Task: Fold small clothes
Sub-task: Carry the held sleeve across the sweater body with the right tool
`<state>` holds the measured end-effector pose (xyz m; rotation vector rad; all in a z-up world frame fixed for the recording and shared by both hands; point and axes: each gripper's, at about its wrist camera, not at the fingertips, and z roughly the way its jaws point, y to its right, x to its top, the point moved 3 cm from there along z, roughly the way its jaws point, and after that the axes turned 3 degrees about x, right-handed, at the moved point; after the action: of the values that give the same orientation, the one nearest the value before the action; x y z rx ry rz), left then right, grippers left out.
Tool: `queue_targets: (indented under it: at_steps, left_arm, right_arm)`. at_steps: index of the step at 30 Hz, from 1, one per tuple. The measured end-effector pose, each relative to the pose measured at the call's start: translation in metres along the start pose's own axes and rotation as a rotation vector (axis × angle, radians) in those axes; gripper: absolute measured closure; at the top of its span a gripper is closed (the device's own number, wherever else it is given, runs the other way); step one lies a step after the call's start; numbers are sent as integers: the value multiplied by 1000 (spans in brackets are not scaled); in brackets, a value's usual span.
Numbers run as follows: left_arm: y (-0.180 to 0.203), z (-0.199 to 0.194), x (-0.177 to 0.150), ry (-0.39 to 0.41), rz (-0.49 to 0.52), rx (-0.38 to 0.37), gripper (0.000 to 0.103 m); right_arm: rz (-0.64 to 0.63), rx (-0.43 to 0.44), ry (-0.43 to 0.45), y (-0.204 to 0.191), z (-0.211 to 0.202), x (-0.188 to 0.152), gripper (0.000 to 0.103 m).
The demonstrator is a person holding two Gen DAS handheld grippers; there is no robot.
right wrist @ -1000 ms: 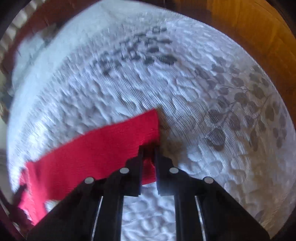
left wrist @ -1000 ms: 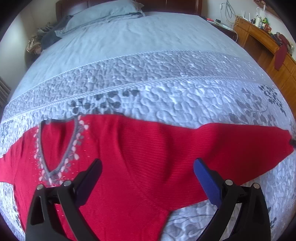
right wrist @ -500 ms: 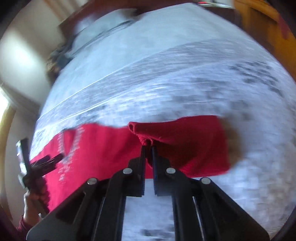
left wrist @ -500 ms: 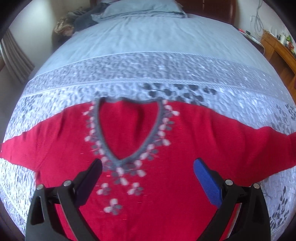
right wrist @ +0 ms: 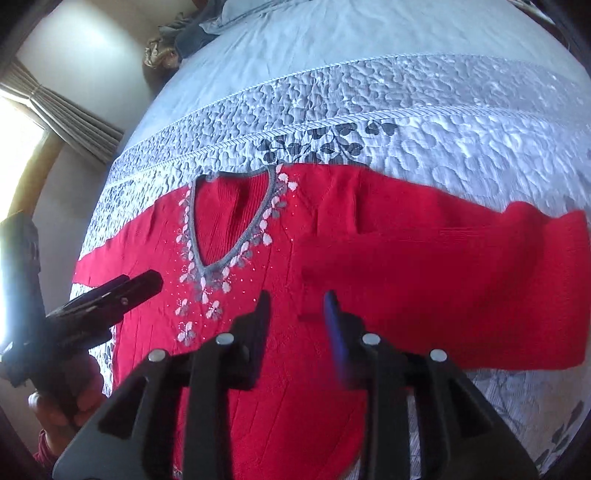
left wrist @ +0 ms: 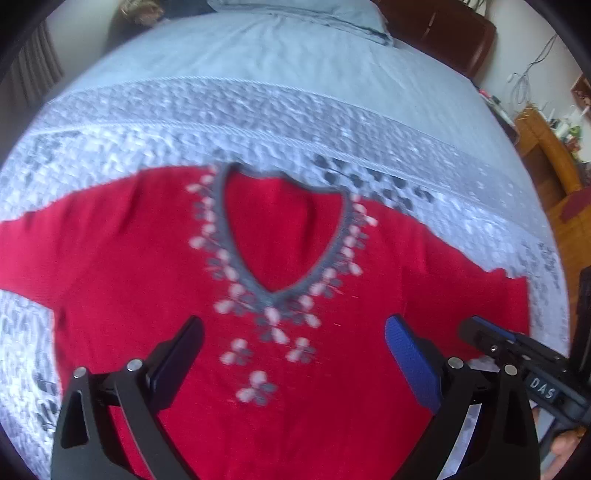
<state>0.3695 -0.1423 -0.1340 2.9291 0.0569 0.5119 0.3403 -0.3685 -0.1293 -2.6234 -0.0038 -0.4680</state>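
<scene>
With both cameras looking down at the bed (left wrist: 295,96), I see the red sweater (left wrist: 314,406) spread flat on the quilted grey-blue cover, its grey V-neck (left wrist: 284,236) pointing toward me and ringed with pale flower trim. The body of the sweater lies face up across the near end of the bed.

My left gripper (left wrist: 293,354) hangs over the chest of the sweater, just below the neckline. Its fingers stand wide apart, and nothing sits between them but the fabric underneath; I cannot tell whether the tips touch the knit. In the right wrist view the same gripper (right wrist: 147,282) pokes in from the left edge, above the sweater's left side, with a hand (right wrist: 66,398) wrapped around its handle and a bit of red cuff below it.

My right gripper (right wrist: 297,314) is over the middle of the sweater, to the right of the flower trim. Its jaws are opening: a narrow gap shows between the black finger and the blue one, and no cloth is pinched in that gap. Just beyond the tips lies the right sleeve (right wrist: 461,295), folded back across the body so that its end rests near the centre of the chest and its fold sits out to the right. The other sleeve still stretches out flat to the left.

At the far end of the bed I make out a pillow (left wrist: 303,14) against a dark headboard (left wrist: 443,33), and a curtain (right wrist: 62,114) by a bright window.
</scene>
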Motion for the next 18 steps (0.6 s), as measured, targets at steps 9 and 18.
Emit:
queue_targets:
  at_steps: [9, 18]
  left_arm:
    - [66, 56, -10, -224, 25, -314, 26]
    - [96, 98, -16, -300, -5, -360, 51]
  right_arm:
    - [46, -44, 150, 46, -61, -77, 76]
    - [24, -45, 197, 53, -52, -85, 74]
